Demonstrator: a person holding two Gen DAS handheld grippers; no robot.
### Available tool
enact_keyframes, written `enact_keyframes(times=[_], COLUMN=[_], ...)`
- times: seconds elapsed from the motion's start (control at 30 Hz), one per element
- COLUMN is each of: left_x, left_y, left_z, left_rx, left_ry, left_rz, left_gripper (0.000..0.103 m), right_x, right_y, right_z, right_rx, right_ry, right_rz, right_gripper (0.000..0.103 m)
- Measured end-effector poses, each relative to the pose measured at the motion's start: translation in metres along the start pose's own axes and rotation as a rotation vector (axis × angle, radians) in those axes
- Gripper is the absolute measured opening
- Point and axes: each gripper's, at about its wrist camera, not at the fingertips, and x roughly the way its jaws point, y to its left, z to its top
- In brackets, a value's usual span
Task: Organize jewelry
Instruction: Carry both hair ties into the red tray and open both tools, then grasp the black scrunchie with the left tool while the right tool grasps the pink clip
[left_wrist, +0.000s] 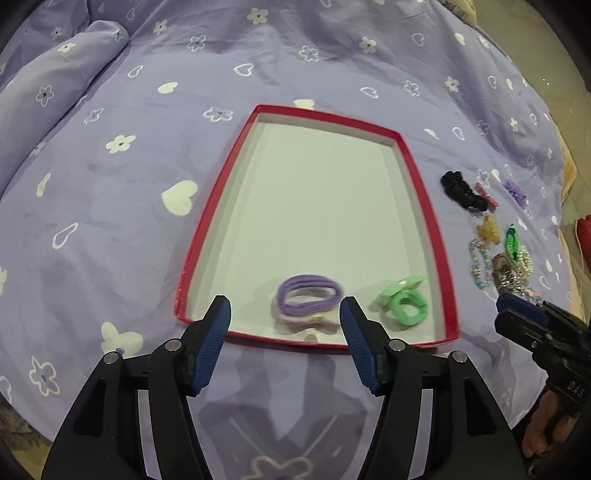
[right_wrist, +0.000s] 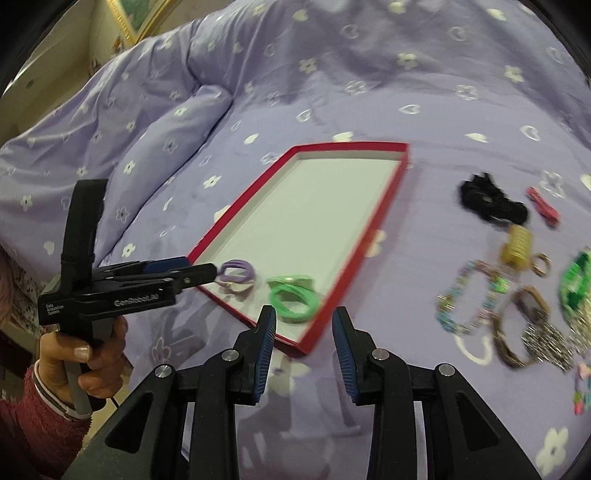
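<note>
Left gripper fingers wide apart, empty, above the red-rimmed tray, low centre of frame. Purple hair ties and green hair ties lie inside. Right gripper narrowly parted, empty. Remaining jewelry at right, on the bedspread.

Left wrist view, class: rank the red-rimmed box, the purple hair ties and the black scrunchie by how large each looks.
1. red-rimmed box
2. purple hair ties, nearer the camera
3. black scrunchie, farther off, so its rank below the ties is unsure
</note>
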Motion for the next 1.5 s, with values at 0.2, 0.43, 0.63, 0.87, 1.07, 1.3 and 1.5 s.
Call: enact_keyframes(times=[0.2, 0.43, 0.63, 0.87, 1.07, 1.3, 1.5], left_x=[-0.005, -0.002, 0.003, 0.014, 0.032, 0.059, 0.092], left_y=[-0.029, -0.070, -0.103, -0.138, -0.161, -0.176, -0.197], left_z=[0.008, 0.016, 0.024, 0.046, 0.069, 0.094, 0.112], left_rx=[0.032, 0.088, 0.132, 0.184, 0.205, 0.198, 0.234], left_ry=[-0.024, -0.026, -0.024, -0.032, -0.019, 0.010, 0.046], left_rz=[-0.037, -0.077, -0.111, -0.130, -0.156, -0.182, -0.177], left_gripper=[0.061, 0.061, 0.061, 0.061, 0.061, 0.061, 0.061], right_x=[-0.028, -0.058, -0.079, -0.090, -0.086, -0.066, -0.044], right_y=[-0.032, -0.073, -0.110, -0.145, -0.171, -0.193, -0.213], right_z=[-0.011, -0.022, -0.029, -0.017, 0.006, 0.030, 0.051], right_rx=[0.074, 0.158, 0.222, 0.253, 0.243, 0.213, 0.196], right_ry=[-0.043, -0.090, -0.125, -0.155, -0.164, -0.137, -0.103], right_rz=[-0.051, -0.114, -0.165, -0.213, -0.226, -0.239, -0.245], right_gripper=[0.038, 0.042, 0.043, 0.043, 0.043, 0.043, 0.043])
